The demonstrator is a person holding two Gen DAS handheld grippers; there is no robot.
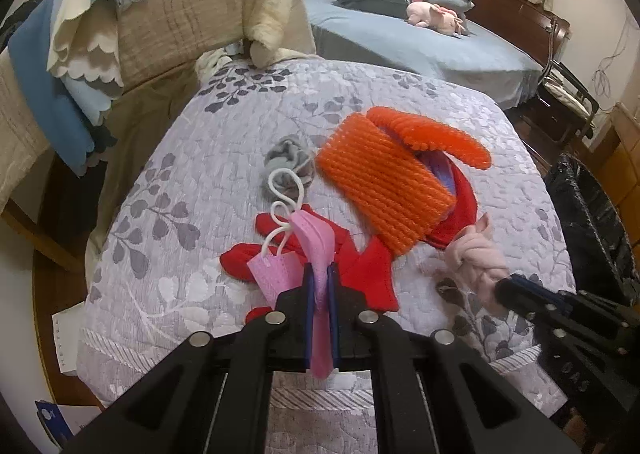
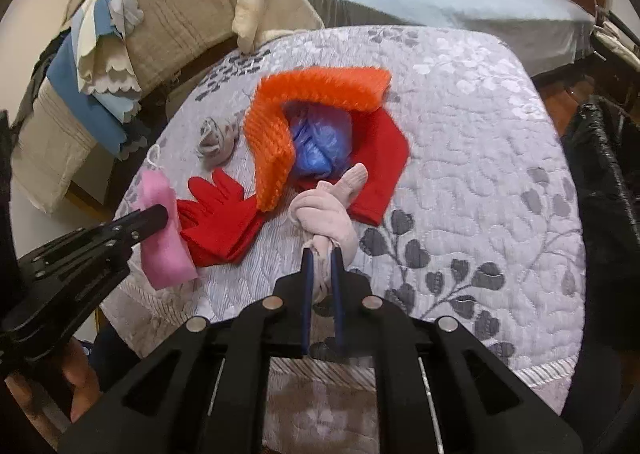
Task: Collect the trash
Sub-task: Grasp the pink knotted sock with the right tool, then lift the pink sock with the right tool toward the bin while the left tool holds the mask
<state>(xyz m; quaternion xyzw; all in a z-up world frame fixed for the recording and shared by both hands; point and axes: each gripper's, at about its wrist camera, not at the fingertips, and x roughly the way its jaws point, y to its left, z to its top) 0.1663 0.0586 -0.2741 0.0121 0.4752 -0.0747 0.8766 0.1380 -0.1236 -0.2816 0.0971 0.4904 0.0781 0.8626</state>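
While both claws pinch cloth over quilted bed (image 2: pixel 460 141): left claw (image 1: pixel 321 274) clamped on pink mask (image 1: pixel 310 250); right claw (image 2: pixel 322 254) clamped on knotted pale sock (image 2: pixel 326 213); both light, soft, limp; grip bunched middle; black-lined bin (image 2: pixel 600 181) just right.

A quilted grey leaf-patterned bedspread (image 2: pixel 460 157) carries everything. Ahead of the right gripper (image 2: pixel 321 254) lie red gloves (image 2: pixel 218 213), an orange knitted scarf (image 2: pixel 276 133), a red cloth (image 2: pixel 384 157) and a grey sock ball (image 2: pixel 216 141).
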